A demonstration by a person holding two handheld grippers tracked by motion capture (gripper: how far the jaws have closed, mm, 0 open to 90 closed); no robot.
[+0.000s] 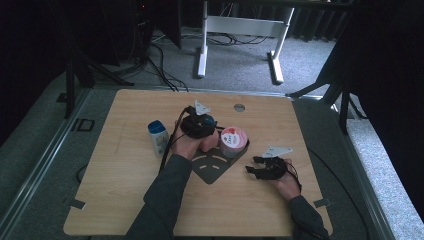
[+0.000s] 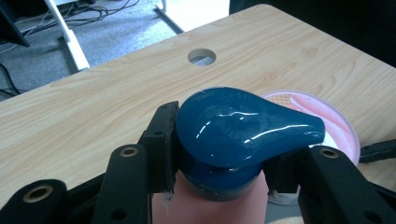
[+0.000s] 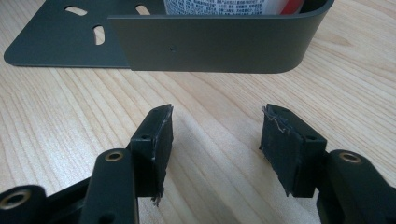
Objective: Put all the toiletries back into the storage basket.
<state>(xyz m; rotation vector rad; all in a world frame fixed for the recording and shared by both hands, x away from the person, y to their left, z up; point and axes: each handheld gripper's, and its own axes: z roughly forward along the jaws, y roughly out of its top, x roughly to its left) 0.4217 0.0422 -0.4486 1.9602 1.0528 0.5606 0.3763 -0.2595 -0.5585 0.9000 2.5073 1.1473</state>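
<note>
My left gripper (image 1: 199, 125) is shut on a pink bottle (image 2: 219, 205), its pads clamping the collar under the glossy blue pump cap (image 2: 243, 126). The bottle stands upright at the left edge of a dark metal holder (image 1: 212, 167). Close beside it on the right, a round pink tub (image 1: 233, 140) sits in the holder. The tub's lid (image 2: 327, 121) lies just behind the cap in the left gripper view. My right gripper (image 1: 254, 166) rests low on the table right of the holder, open and holding nothing. In its own view the right gripper (image 3: 219, 126) faces the holder's upright wall (image 3: 210, 44).
A white bottle with a blue cap (image 1: 159, 137) stands left of my left hand. A round cable hole (image 1: 239, 107) is cut in the wooden table (image 1: 125, 200) near the far edge. Beyond the table are cables and a white desk frame (image 1: 240, 30) on grey carpet.
</note>
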